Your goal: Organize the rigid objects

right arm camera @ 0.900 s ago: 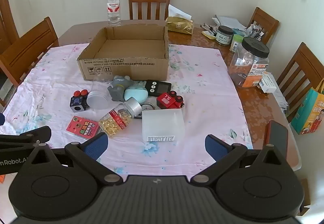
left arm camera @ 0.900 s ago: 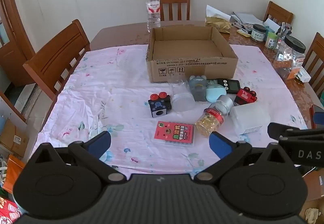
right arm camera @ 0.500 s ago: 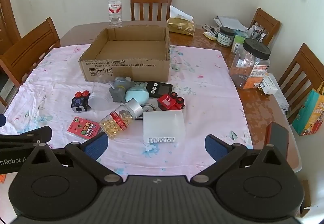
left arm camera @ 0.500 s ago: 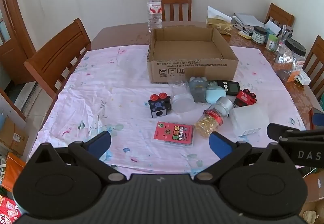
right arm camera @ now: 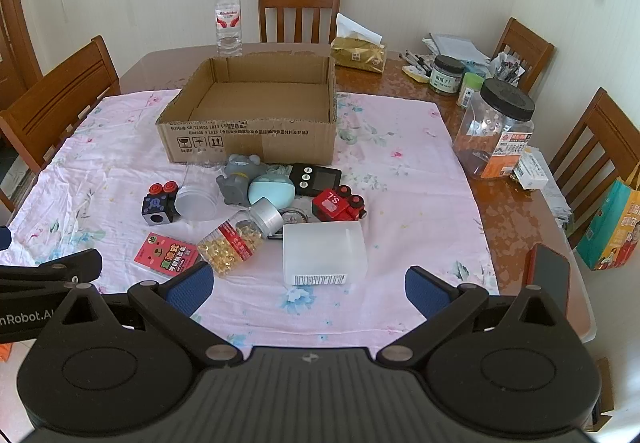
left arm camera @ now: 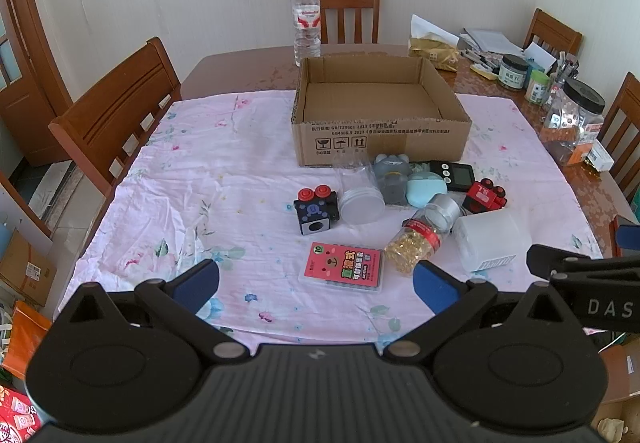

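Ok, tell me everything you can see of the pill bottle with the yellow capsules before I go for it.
The pill bottle is clear plastic, packed with yellow capsules, with a red label band around its middle and a silver screw cap that looks closed. It lies on its side on the pink floral cloth, cap pointing away toward the cardboard box, base nearest the grippers. The red card pack lies just to its left, the frosted white box to its right. Neither gripper touches it.

A matt corrugated cardboard box [right arm camera: 256, 115] sits on wrinkled floral cloth [right arm camera: 400, 183]. The wooden table [right arm camera: 508, 211] is glossy. Frosted plastic box [right arm camera: 324, 253], smooth.
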A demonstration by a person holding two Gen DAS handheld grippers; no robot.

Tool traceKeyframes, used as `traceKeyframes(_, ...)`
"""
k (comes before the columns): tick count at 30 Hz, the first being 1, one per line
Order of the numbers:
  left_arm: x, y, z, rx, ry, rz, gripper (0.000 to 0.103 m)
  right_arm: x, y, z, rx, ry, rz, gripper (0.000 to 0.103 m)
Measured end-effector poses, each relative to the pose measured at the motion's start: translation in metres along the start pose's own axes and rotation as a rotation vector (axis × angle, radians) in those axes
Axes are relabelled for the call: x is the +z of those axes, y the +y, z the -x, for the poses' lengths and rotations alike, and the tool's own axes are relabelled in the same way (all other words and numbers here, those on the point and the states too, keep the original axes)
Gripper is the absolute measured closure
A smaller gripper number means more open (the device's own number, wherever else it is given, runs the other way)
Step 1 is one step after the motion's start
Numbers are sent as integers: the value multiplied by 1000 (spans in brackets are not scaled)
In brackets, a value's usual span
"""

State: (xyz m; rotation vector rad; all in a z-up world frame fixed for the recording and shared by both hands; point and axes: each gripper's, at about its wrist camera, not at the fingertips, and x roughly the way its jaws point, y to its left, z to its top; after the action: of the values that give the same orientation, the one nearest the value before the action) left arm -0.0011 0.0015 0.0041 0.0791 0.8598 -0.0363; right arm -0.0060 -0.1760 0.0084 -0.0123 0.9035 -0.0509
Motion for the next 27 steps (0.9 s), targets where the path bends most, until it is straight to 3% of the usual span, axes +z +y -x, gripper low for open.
traceKeyframes(27,4,-2,6,-13,-25,-4,1,4,-1,5,-19,-20,-5,0)
